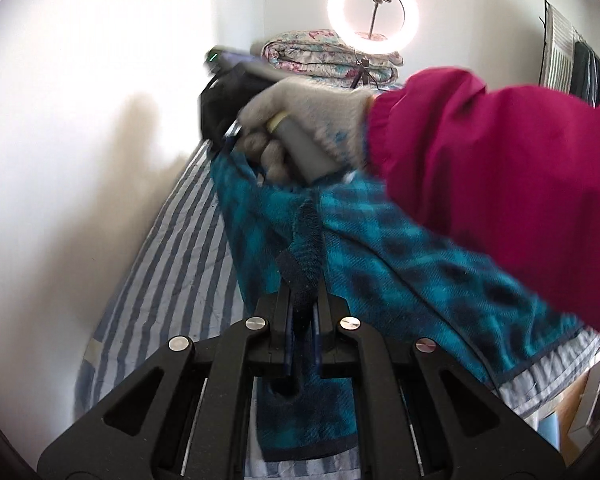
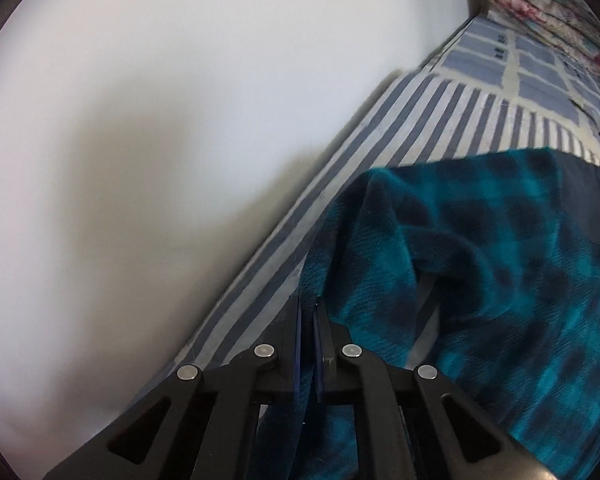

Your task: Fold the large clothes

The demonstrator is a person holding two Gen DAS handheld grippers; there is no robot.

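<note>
While both the left gripper [image 1: 302, 280] and right gripper [image 2: 308, 312] pinched the teal plaid fleece garment's [image 1: 400, 248] edge above the striped bed [image 1: 168, 264], a fold-over seemed underway; next, lay the held edge squarely across.

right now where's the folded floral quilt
In the left wrist view the folded floral quilt sits at the far end of the striped bed, against the wall, just below the lit ring light, beyond the teal plaid garment.

Fleece garment [image 1: 400, 248] teal-and-navy plaid (dark trim at hem). Bed sheet [image 1: 172, 256] blue-white striped. Sleeve [image 1: 500, 152] magenta, knit glove [image 1: 304, 120] grey. Folded quilt [image 1: 324, 56] floral pink-teal.
</note>
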